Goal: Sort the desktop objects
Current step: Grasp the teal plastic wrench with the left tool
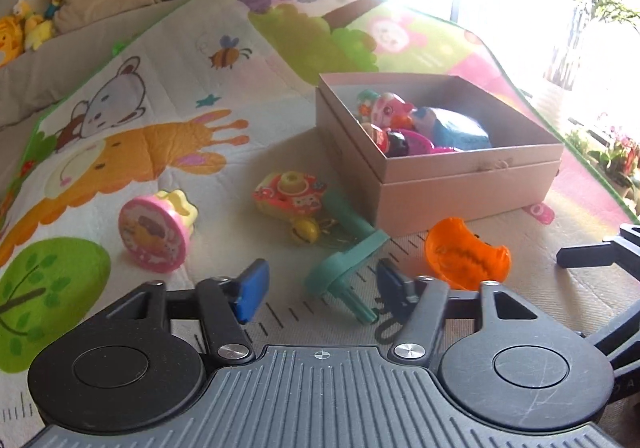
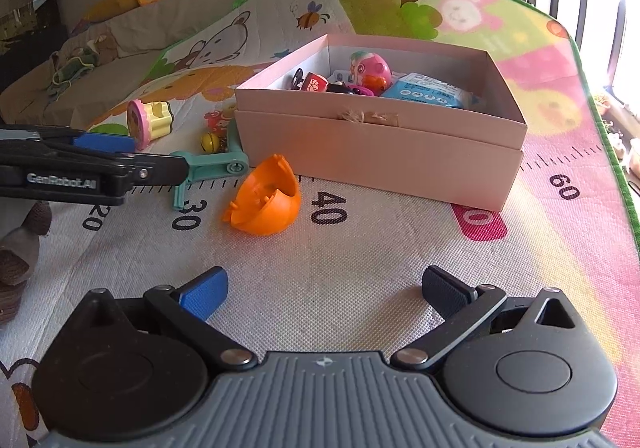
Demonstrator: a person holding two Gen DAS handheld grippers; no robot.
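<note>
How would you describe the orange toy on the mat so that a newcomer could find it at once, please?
Start at the pink cardboard box full of toys on the animal-print play mat. Just in front of its near left corner, beside the printed number 40, lies the orange half-shell. It is the only orange hollow dome; the teal plastic handle piece beside it is flat and angular.

One box (image 2: 380, 151), five loose toys

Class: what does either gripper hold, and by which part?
Nothing yet. The left gripper straddles the near end of the teal toy without clamping; the right gripper is open, empty.
</note>
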